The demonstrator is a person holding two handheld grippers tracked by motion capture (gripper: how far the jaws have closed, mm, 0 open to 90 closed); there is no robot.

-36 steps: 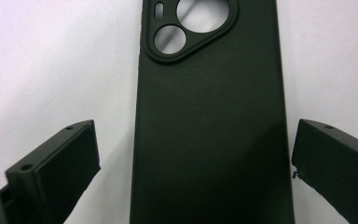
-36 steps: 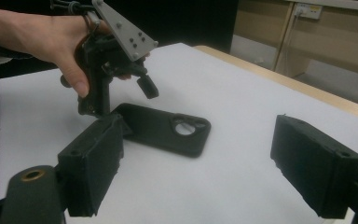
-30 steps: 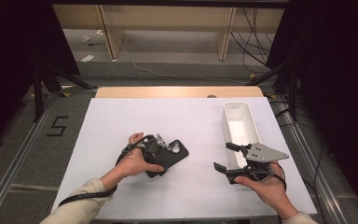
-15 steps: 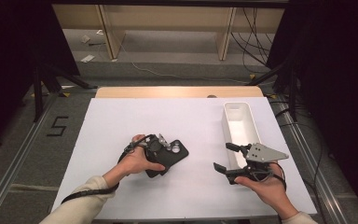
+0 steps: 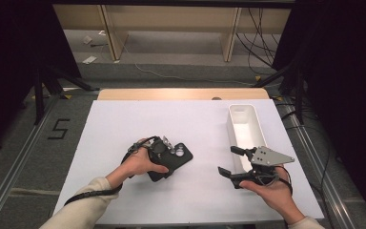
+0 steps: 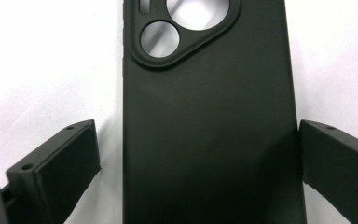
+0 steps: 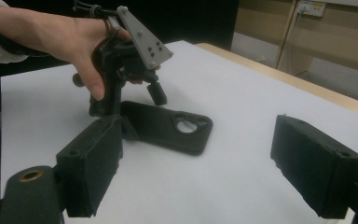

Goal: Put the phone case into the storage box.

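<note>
Black phone case (image 6: 209,121) sits flat on the white table (image 5: 124,124), left of centre, camera cutout pointing away from us. Our left gripper (image 5: 164,155) straddles its near end: in the left gripper view the right jaw looks to be touching the case edge, the left jaw stands apart with a clear gap, so it's released, nothing clamped yet. Right gripper (image 5: 229,162) hovers well apart over bare table, jaws wide and empty. Beyond it, white tray (image 5: 248,129) along the right edge, nothing in it that we can see.

Risks as we see them: closing with one jaw already on the edge could shove the case sideways. It's thin and flat, so the jaws may slip over the rim or flex the soft sides instead of gripping.
</note>
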